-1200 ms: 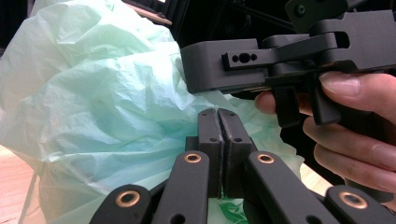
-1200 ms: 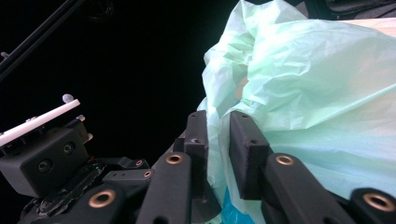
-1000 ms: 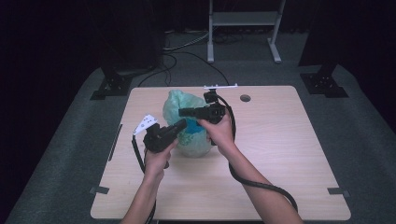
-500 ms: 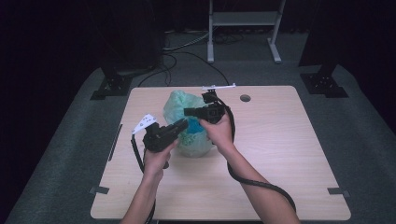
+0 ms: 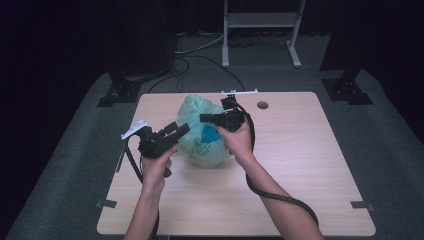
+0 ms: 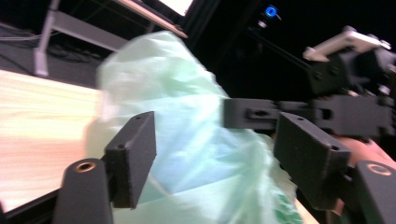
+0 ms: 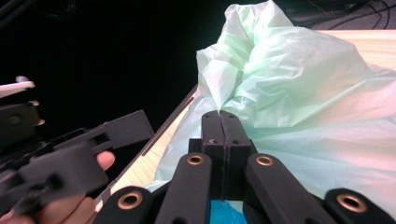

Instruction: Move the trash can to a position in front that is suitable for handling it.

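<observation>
Pinching the green plastic bag (image 7: 299,88) at frame centre, right hand-held gripper (image 7: 219,116) stays clamped; left hand-held gripper (image 6: 215,154), jaws just spreading empty, likely needs a fresh grip on it.

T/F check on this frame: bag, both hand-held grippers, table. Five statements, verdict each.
1. The translucent green plastic bag lies on the light wooden table. True.
2. The right hand-held gripper is open. False: its jaws are shut, pinching the bag's film.
3. The left hand-held gripper is clamped on the bag. False: its jaws stand apart, having just been opening, the bag beyond them.
4. Something blue shows through the bag. True.
5. The bag hangs off the table's edge. False: it sits on the tabletop.
</observation>
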Motion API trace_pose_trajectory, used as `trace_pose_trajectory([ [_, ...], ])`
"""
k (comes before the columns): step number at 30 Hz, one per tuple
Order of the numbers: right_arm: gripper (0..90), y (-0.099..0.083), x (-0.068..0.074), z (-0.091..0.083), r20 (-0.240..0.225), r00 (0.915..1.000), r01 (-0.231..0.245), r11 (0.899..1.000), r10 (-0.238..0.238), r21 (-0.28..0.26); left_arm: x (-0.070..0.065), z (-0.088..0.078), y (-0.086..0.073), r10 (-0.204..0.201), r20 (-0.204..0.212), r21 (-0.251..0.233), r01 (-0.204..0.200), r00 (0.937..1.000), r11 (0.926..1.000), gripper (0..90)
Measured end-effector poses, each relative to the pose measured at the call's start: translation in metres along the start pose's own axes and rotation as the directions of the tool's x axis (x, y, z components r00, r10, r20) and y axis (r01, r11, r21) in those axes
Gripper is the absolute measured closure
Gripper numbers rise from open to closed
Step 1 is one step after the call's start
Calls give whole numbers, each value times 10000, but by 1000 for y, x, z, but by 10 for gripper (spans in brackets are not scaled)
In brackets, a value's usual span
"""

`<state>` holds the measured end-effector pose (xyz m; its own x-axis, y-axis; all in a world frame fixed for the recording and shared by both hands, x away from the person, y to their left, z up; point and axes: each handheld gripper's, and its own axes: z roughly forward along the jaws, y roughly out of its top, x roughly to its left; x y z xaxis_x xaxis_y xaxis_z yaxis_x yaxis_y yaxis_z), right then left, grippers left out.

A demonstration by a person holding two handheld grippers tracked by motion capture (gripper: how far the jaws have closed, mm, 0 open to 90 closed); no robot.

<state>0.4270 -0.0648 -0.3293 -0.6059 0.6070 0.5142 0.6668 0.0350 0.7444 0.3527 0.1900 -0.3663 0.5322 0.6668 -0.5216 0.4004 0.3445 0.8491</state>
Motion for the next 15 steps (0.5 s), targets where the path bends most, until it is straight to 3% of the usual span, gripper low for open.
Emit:
trace_pose_trajectory([
  [3, 900, 3, 2, -6, -17, 10000, 49, 9999, -49, -122, 6, -4, 4, -119, -569, -119, 113, 9983, 9999, 188],
  [11, 900, 12, 5, -24, -81, 9999, 107, 9989, -111, -450, 13, -8, 7, -521, -914, -314, 494, 9945, 9983, 106],
  [15, 900, 17, 6, -35, -37, 9999, 160, 9975, -163, -685, 13, -10, 8, -603, -897, -437, 566, 9941, 9974, 97],
])
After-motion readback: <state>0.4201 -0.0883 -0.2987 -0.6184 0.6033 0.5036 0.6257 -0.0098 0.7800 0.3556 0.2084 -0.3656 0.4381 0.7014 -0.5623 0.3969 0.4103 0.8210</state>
